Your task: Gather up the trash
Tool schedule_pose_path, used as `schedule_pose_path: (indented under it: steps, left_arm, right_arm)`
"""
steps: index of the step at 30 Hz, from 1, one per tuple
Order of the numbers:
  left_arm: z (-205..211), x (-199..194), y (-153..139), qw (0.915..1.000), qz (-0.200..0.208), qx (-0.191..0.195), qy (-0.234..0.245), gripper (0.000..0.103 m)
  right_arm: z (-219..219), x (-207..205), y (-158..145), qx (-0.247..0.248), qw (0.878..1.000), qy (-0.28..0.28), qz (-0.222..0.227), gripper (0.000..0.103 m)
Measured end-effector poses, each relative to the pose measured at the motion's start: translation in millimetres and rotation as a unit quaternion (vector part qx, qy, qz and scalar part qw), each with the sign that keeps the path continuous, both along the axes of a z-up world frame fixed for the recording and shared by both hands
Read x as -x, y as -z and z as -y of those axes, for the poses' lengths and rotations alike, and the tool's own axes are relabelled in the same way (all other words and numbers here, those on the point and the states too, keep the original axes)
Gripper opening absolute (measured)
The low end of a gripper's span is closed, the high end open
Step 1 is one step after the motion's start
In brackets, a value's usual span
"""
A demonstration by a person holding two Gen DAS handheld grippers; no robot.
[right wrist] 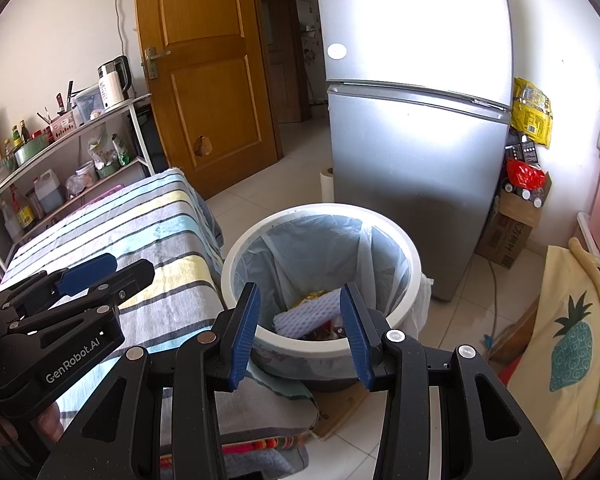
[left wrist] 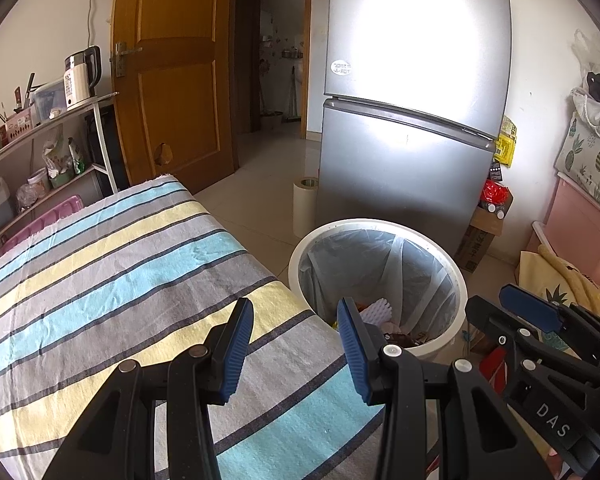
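- The left gripper fills the lower middle of its own view, its black frame ending in ribbed blue fingers spread apart with nothing between them, above a striped cloth.
- The right gripper sits the same way in the lower middle of its view, fingers released and bare, just above the near rim of the bin.
- The bin is a round white plastic tub lined with a thin, wrinkled clear bag; it stands on the tiled floor at centre frame, just beside the covered surface.
- The trash lies at the bottom of the bin: a white ridged foam sheet on top, a yellow wrapper and darker scraps under it. The scraps are too shadowed to name.
- The surface on the left carries a soft woven cloth with blue, yellow and grey bands and thin dark lines; its near edge runs out of frame.
- The fridge behind the bin is smooth grey metal with two doors; glare washes out its upper door.
- A wooden door stands upper left, with a chipped hole low on its panel.
- A shelf at far left holds a kettle, bottles and bags, partly cut off by the frame's dark edge.
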State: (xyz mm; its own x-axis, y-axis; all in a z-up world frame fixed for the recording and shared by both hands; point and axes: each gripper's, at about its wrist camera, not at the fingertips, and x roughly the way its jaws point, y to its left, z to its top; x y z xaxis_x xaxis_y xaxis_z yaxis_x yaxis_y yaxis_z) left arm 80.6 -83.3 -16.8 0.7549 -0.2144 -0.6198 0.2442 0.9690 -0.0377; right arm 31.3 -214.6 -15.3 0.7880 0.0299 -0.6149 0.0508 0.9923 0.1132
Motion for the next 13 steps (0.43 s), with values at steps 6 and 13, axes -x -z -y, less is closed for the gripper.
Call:
schedule_pose_path:
  steps: [6,13]
  left_arm:
    - [-0.3,-0.8,1.6,1.0000,-0.005,0.002,0.001,0.044]
    - [-1.1,-1.6,2.1,1.0000,-0.008,0.004,0.000,0.044]
  right_arm:
    - [0.4,-0.3,-0.2,-0.001,1.000,0.001,0.000,0.043]
    - [0.7,-0.9,-0.2,-0.001,1.000,0.001,0.000,0.043]
